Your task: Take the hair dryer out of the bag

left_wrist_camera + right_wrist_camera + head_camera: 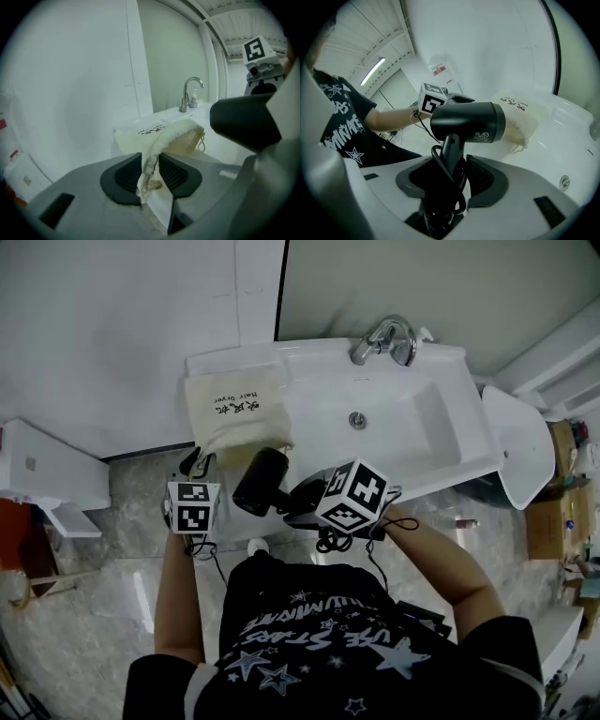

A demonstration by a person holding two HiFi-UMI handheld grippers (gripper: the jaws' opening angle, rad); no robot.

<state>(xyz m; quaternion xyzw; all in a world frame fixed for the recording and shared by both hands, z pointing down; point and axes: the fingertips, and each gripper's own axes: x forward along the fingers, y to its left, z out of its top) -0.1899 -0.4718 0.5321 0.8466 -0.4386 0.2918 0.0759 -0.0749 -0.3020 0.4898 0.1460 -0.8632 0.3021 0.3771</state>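
Two hand-held grippers work at a white sink (450, 442), each with something between its jaws.

1. Left gripper (150, 174): jaws narrow, closed on the gathered hem of the bag (176, 137); the cloth fills the gap and touches both pads; a knotted end of drawstring (151, 186) hangs just below the pads.

2. Right gripper (452, 183): jaws fairly wide, clamped on the handle of the hair dryer (468, 122); the black cord (440, 161) is looped round the handle and sits inside the grip with it; the barrel lies crosswise above the jaws, label side facing the camera.

3. Hair dryer: black; wholly outside the bag; held in the air just in front of the bag's mouth and the sink's front edge, between the two grippers.

4. Bag: cream cloth with black print on its face; lies flat on the sink's ledge, left of the basin and against the wall; its near edge is drawn off the ledge toward the left gripper.

5. Sink fittings: chrome tap (384, 338) at the back of the basin; round drain (357, 419) in the basin's floor.

6. Surroundings: grey marbled floor (94, 615); cardboard boxes (548, 526) at the right edge of the head view; a person in a black shirt (319, 643) printed with white stars, one forearm behind each gripper.
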